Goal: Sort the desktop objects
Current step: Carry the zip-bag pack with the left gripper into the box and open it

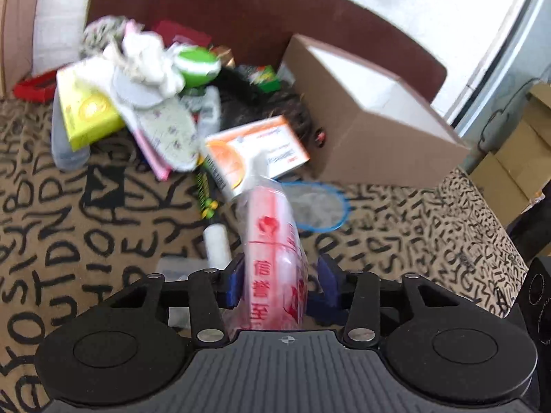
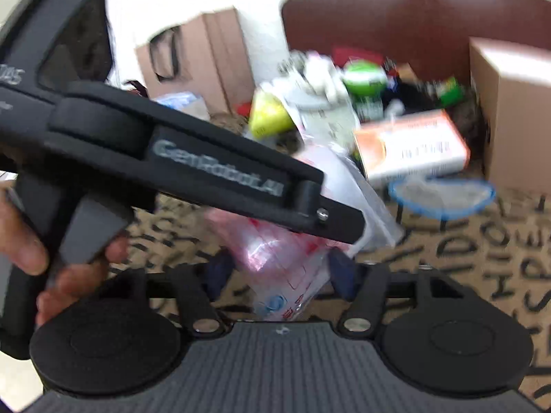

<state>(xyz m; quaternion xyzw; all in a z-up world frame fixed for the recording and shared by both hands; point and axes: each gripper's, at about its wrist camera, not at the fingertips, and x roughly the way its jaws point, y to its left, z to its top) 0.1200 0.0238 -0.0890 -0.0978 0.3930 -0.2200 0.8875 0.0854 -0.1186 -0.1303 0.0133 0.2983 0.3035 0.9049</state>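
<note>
The crinkly clear plastic bag with red writing [image 1: 272,268] sits near the front, between the fingers of the left gripper [image 1: 280,284] and the right gripper [image 2: 280,272], whose blue pads look apart from it, so squeeze gently before carrying it to the brown cardboard box [image 1: 372,120] far right.

Tablecloth [image 1: 86,227]: tan, covered in black hand-drawn lettering, spread over the whole tabletop. Dark brown panel [image 1: 224,3]: upright behind the table's far edge. Stacked cardboard cartons [image 1: 509,172]: off the table, beyond its right edge, beside a white wall.
</note>
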